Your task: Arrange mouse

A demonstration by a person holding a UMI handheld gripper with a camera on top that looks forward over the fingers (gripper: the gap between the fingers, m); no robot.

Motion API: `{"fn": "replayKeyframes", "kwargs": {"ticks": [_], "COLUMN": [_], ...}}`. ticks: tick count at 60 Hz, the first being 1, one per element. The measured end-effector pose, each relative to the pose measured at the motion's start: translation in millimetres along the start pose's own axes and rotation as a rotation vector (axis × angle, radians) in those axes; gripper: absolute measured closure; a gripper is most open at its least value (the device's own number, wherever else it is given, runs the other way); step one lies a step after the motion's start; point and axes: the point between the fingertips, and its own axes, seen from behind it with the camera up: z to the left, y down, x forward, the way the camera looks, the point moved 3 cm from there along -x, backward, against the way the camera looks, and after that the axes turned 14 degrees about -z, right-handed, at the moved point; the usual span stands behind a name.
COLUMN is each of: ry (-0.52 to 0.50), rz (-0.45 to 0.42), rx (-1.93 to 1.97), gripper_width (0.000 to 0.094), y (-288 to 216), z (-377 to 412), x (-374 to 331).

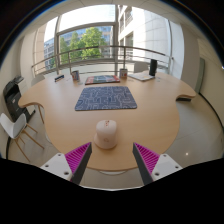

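Two fingers (112, 158) spread level, mouse (106, 132) just ahead, untouched

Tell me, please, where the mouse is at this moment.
In the gripper view, the mouse lies on the round table, just ahead of the open fingers, nearer than the dark patterned mat.

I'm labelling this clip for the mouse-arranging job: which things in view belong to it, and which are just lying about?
Job:
mouse, just ahead of the open fingers
patterned mouse mat, beyond it

Lying about:
smaller mat
dark upright object
chairs
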Motion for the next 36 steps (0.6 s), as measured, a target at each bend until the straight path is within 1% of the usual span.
{"fn": "replayKeyframes", "kwargs": {"ticks": [8, 13, 17, 19, 21, 23, 29, 36], "ry": [-0.014, -0.015, -0.015, -0.023, -0.018, -0.019, -0.023, -0.038], "rz": [-0.034, -0.034, -0.017, -0.041, -0.044, -0.053, -0.074, -0.060], "rx": [-0.029, -0.041, -0.024, -0.008, -0.014, -0.032, -0.019, -0.014], "gripper_width": [0.0114, 0.0161, 0.0228, 0.0292, 0.0367, 0.0375, 0.0444, 0.0506], "y": [-1.2, 3.3, 8.8, 4.9, 4.7, 2.0, 1.7, 3.3], "z": [16.1, 19.6, 23.1, 24.5, 23.9, 22.6, 24.5, 22.9], "x": [60.8, 89.5, 103.9, 103.6, 106.0, 119.4, 111.1, 112.6]}}
